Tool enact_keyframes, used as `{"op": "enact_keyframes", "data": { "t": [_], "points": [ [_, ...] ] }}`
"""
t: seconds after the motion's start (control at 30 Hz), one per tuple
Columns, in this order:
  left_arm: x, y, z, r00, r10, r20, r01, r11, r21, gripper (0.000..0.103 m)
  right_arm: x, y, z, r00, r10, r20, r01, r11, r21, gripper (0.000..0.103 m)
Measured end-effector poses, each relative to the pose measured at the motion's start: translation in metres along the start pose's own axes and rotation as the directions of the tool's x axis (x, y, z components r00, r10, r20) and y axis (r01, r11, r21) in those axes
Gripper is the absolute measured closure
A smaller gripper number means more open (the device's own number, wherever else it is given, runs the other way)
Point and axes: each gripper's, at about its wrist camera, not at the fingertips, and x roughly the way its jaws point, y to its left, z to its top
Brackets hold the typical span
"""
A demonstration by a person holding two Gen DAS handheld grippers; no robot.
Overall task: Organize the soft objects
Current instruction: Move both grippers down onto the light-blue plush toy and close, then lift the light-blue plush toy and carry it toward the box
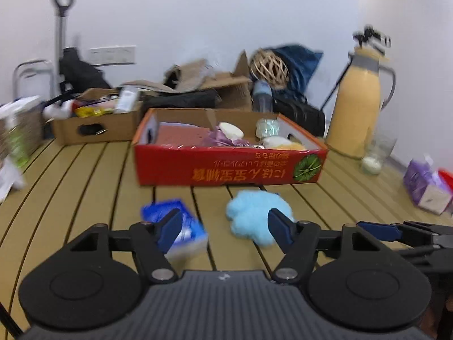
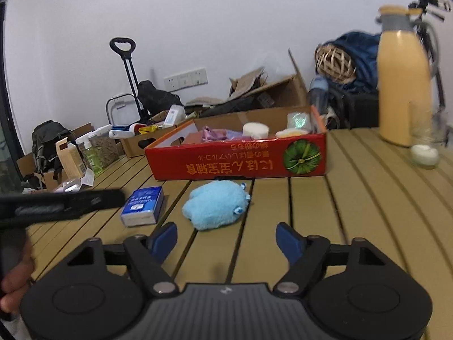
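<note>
Table (image 2: 368, 198): slatted, wide bare strip in front of box, good room for approach.
Red box (image 1: 226, 167): open top, already holds soft items, likely collecting place; near wall is edge to clear.
Blue plush (image 2: 215, 205): on table just before box, not held.
Blue pack (image 2: 143, 205): beside plush, apart.
Left gripper (image 1: 225, 228), right gripper (image 2: 226, 240): jaws apart, nothing between.

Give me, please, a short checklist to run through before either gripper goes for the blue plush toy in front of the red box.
1. Left gripper open with nothing between its fingers: ok.
2. Right gripper open and empty: ok.
3. Blue plush toy lying free on the slatted table, apart from the blue tissue pack: ok.
4. Red box open on top: ok.
5. Free room left in the box: cannot tell.
6. Grippers clear of each other: cannot tell; they are side by side.
</note>
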Motion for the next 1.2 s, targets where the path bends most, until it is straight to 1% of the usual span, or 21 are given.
{"op": "enact_keyframes", "data": {
  "t": [0.03, 0.07, 0.17, 0.2, 0.23, 0.27, 0.3, 0.33, 0.4, 0.43, 0.63, 0.73, 0.77, 0.83, 0.9, 1.0, 1.07, 1.2],
  "points": [
    [0.021, 0.002, 0.008, 0.999, -0.014, -0.031, 0.014, 1.0, 0.012, 0.034, 0.01, -0.001, 0.002, 1.0, 0.007, -0.002, -0.007, 1.0, 0.009, 0.03],
    [0.035, 0.003, 0.014, 0.998, -0.023, -0.062, 0.024, 1.0, 0.012, 0.035, 0.024, -0.004, 0.004, 1.0, 0.005, -0.014, -0.005, 1.0, 0.023, 0.034],
    [0.076, 0.011, 0.027, 0.984, -0.114, -0.136, 0.111, 0.993, -0.026, 0.038, 0.058, -0.011, 0.011, 0.998, 0.014, -0.057, -0.01, 0.997, 0.075, 0.042],
    [0.089, 0.016, 0.029, 0.975, -0.149, -0.166, 0.141, 0.988, -0.058, 0.041, 0.065, -0.013, 0.012, 0.998, 0.02, -0.064, -0.015, 0.996, 0.089, 0.043],
    [0.1, 0.02, 0.029, 0.965, -0.177, -0.194, 0.161, 0.982, -0.095, 0.049, 0.073, -0.015, 0.013, 0.997, 0.026, -0.068, -0.019, 0.994, 0.103, 0.043],
    [0.109, 0.025, 0.028, 0.952, -0.207, -0.225, 0.18, 0.974, -0.136, 0.055, 0.081, -0.017, 0.015, 0.997, 0.031, -0.068, -0.022, 0.992, 0.12, 0.047],
    [0.114, 0.029, 0.025, 0.937, -0.25, -0.243, 0.212, 0.962, -0.171, 0.062, 0.086, -0.019, 0.015, 0.997, 0.038, -0.069, -0.029, 0.99, 0.138, 0.055],
    [0.117, 0.031, 0.022, 0.929, -0.276, -0.246, 0.229, 0.952, -0.204, 0.062, 0.091, -0.022, 0.016, 0.996, 0.054, -0.072, -0.042, 0.986, 0.16, 0.058],
    [0.119, 0.037, 0.021, 0.921, -0.305, -0.241, 0.248, 0.939, -0.239, 0.063, 0.095, -0.027, 0.015, 0.994, 0.094, -0.062, -0.079, 0.975, 0.209, 0.066],
    [0.119, 0.038, 0.021, 0.92, -0.312, -0.238, 0.253, 0.935, -0.25, 0.063, 0.097, -0.028, 0.015, 0.993, 0.102, -0.056, -0.088, 0.972, 0.216, 0.067],
    [0.116, 0.035, 0.017, 0.927, -0.312, -0.21, 0.261, 0.936, -0.236, 0.067, 0.099, -0.03, 0.016, 0.992, 0.114, -0.051, -0.099, 0.969, 0.228, 0.07],
    [0.106, 0.027, 0.022, 0.936, -0.295, -0.192, 0.25, 0.941, -0.228, 0.067, 0.092, -0.028, 0.016, 0.993, 0.109, -0.033, -0.1, 0.973, 0.208, 0.072],
    [0.096, 0.023, 0.023, 0.942, -0.283, -0.178, 0.243, 0.945, -0.217, 0.067, 0.086, -0.026, 0.016, 0.994, 0.106, -0.028, -0.099, 0.977, 0.191, 0.072],
    [0.075, 0.02, 0.024, 0.951, -0.274, -0.146, 0.236, 0.943, -0.233, 0.067, 0.07, -0.019, 0.019, 0.994, 0.11, -0.01, -0.106, 0.98, 0.166, 0.072],
    [0.048, 0.02, 0.021, 0.953, -0.278, -0.119, 0.239, 0.933, -0.271, 0.067, 0.05, -0.012, 0.024, 0.993, 0.119, 0.018, -0.12, 0.984, 0.132, 0.073],
    [0.011, 0.018, 0.017, 0.955, -0.282, -0.089, 0.247, 0.926, -0.284, 0.067, 0.018, -0.004, 0.025, 0.987, 0.156, 0.034, -0.159, 0.981, 0.115, 0.075],
    [-0.015, 0.014, 0.013, 0.958, -0.278, -0.065, 0.25, 0.926, -0.282, 0.067, -0.006, 0.004, 0.022, 0.984, 0.175, 0.043, -0.178, 0.979, 0.097, 0.075],
    [-0.06, 0.0, 0.008, 0.962, -0.272, -0.013, 0.258, 0.927, -0.272, 0.067, -0.052, 0.02, 0.015, 0.979, 0.181, 0.09, -0.187, 0.98, 0.067, 0.075]
  ]
}}
